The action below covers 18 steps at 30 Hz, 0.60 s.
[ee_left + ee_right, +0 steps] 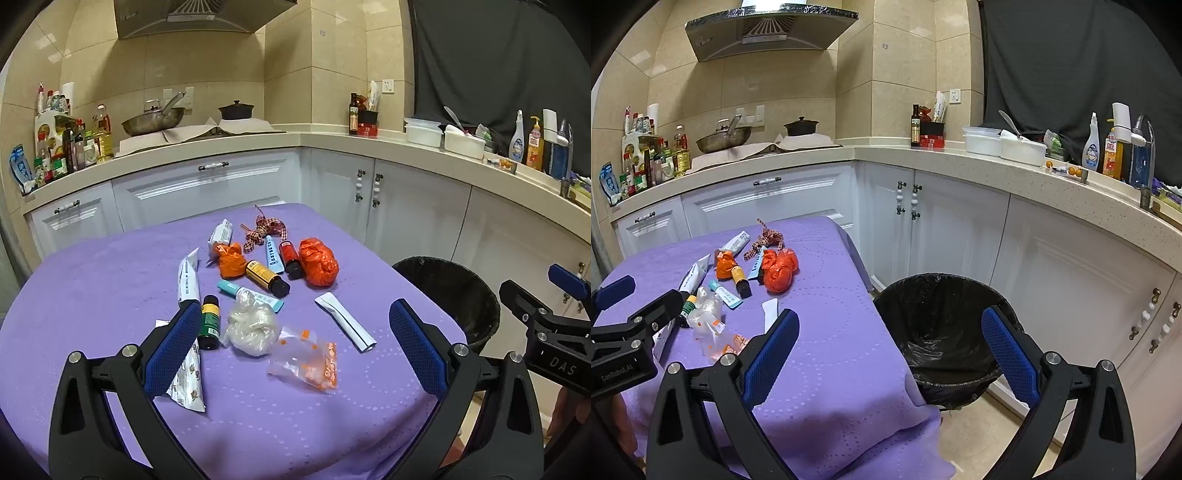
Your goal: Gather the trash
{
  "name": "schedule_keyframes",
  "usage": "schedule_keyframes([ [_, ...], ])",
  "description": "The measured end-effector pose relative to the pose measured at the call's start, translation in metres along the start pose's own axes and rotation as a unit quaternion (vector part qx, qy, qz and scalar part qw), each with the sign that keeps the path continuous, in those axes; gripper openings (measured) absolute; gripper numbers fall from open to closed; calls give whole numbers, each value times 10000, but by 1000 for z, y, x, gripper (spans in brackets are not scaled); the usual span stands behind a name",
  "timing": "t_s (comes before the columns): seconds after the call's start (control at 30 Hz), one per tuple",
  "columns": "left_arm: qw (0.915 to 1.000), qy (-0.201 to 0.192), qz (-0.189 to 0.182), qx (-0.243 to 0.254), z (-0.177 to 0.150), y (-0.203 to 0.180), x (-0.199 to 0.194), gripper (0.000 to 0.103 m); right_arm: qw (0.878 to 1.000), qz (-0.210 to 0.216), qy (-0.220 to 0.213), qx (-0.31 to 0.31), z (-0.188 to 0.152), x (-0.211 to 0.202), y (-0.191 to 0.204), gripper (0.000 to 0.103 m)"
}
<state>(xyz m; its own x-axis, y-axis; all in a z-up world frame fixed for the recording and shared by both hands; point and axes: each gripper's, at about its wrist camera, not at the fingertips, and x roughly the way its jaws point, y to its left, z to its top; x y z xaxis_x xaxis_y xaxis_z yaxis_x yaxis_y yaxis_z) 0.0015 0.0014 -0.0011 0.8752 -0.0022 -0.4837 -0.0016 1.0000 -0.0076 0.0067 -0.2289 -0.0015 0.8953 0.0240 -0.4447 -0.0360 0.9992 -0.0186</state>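
Trash is lying scattered on a table under a purple cloth (92, 280), and the left wrist view is showing it most fully. The left gripper (295, 343) is hovering over the near part of the table with its jaws standing wide apart and holding nothing. Between the two blue pads a crumpled clear plastic wad (251, 328) is sitting, and just nearer than it a flat clear bag with orange print (306, 360) is lying. Beside the left pad a small green-labelled bottle (209, 321) is lying, with a long white tube (189, 275) reaching away past it. A white sachet (345, 325) is lying toward the right pad. Farther ahead, two orange bags (317, 262), a yellow-labelled bottle (267, 278), a red-labelled bottle (290, 258), a teal tube (255, 295) and a checked ribbon (262, 230) are clustering together. To the right, beyond the table edge, part of a black-lined bin (454, 291) is showing, with the right gripper (546, 306) above it.

The right wrist view is looking instead over the table's right corner. The right gripper (890, 343) is also spread wide and gripping nothing, and its right pad is hanging over the bin (938, 328), whose whole liner is visible here, looking bare inside. The same litter is lying well to the left of the jaws, smaller and partly hidden behind the left gripper (639, 299) at the frame's left edge; the white sachet (771, 309) is lying just beyond the left pad.
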Motion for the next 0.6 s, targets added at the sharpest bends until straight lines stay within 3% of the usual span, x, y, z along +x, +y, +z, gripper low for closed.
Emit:
schedule_keyframes([
  [0.17,9998,152,-63,-60,1,7,9,99,10000,13,45,11,1,0,0,96],
  [0.2,10000,12,41,23,0,1,2,99,10000,15,44,12,1,0,0,96],
  [0.6,10000,-25,70,40,-2,2,2,99,10000,4,30,3,4,-1,-1,96],
])
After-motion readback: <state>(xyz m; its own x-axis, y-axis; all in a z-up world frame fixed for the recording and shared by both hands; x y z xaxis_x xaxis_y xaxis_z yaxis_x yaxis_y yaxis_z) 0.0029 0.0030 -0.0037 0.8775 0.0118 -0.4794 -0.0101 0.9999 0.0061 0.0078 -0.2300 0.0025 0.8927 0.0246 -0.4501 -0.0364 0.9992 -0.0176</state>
